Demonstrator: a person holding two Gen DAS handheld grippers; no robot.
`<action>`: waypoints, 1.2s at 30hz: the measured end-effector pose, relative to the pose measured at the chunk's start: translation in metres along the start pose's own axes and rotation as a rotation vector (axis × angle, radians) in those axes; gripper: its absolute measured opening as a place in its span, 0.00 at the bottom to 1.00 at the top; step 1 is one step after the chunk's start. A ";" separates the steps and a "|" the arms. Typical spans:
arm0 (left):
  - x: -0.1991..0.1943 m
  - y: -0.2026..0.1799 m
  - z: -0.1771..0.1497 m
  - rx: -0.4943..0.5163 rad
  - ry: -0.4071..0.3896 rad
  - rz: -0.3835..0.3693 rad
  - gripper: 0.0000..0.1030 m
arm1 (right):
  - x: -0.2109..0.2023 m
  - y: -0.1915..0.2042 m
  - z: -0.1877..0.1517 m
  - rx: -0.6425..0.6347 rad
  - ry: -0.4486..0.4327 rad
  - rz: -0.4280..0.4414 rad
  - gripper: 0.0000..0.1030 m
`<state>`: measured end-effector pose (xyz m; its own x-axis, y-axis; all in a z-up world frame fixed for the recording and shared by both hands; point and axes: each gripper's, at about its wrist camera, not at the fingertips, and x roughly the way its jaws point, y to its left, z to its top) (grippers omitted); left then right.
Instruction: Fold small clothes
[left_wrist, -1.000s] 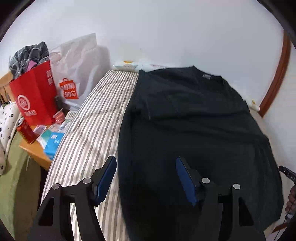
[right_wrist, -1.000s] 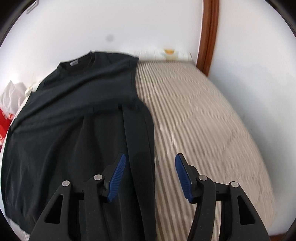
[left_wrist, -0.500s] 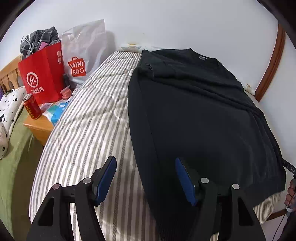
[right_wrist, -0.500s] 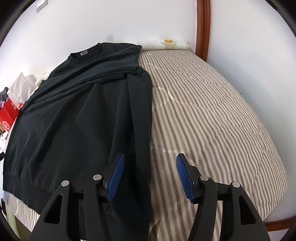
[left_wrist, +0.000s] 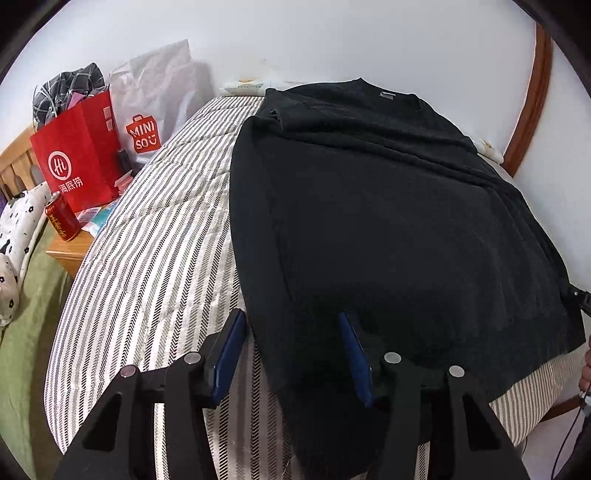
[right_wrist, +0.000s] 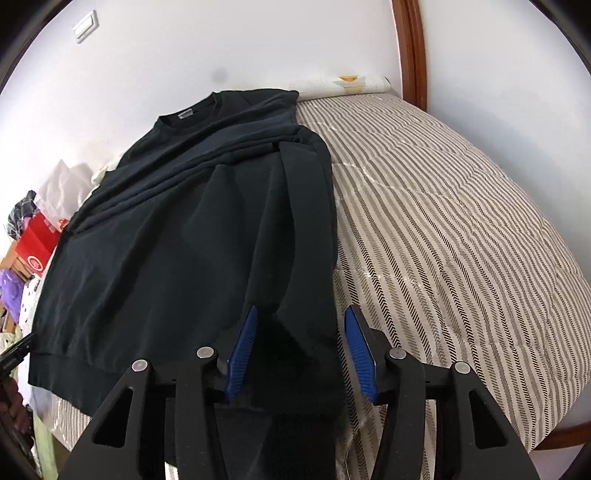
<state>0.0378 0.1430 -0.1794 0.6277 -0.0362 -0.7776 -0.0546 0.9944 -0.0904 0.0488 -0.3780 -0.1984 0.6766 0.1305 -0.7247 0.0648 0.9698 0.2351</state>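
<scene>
A black long-sleeved top (left_wrist: 388, 221) lies flat on the striped bed (left_wrist: 159, 258), collar toward the wall, both sleeves folded in across the body. My left gripper (left_wrist: 291, 343) is open, its fingers straddling the hem's left corner. In the right wrist view the top (right_wrist: 177, 236) fills the left half. My right gripper (right_wrist: 301, 343) is open, its fingers straddling the hem's right edge, with fabric between the blue pads (right_wrist: 242, 347).
A red paper bag (left_wrist: 77, 158), a white MINISO bag (left_wrist: 155, 107) and a red can (left_wrist: 61, 221) stand on a wooden bedside table left of the bed. The wall runs behind the bed, with a wooden door frame (right_wrist: 410, 51) at the right. Bare striped cover (right_wrist: 461, 240) lies right of the top.
Both grippers have drawn back from over the top toward the bed's near edge and now sit at the hem's two corners. Both stayed open.
</scene>
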 end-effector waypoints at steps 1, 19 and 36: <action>0.001 -0.001 0.001 -0.002 -0.003 0.002 0.48 | -0.003 0.000 -0.001 0.002 -0.006 0.018 0.48; -0.013 -0.003 0.011 -0.026 -0.029 0.000 0.07 | -0.005 0.016 0.001 -0.114 -0.039 -0.039 0.07; -0.088 0.007 0.036 -0.045 -0.197 -0.120 0.07 | -0.082 0.010 0.030 -0.084 -0.185 0.064 0.07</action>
<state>0.0103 0.1565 -0.0887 0.7709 -0.1295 -0.6236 -0.0020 0.9786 -0.2057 0.0157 -0.3850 -0.1170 0.8009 0.1602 -0.5769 -0.0392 0.9755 0.2164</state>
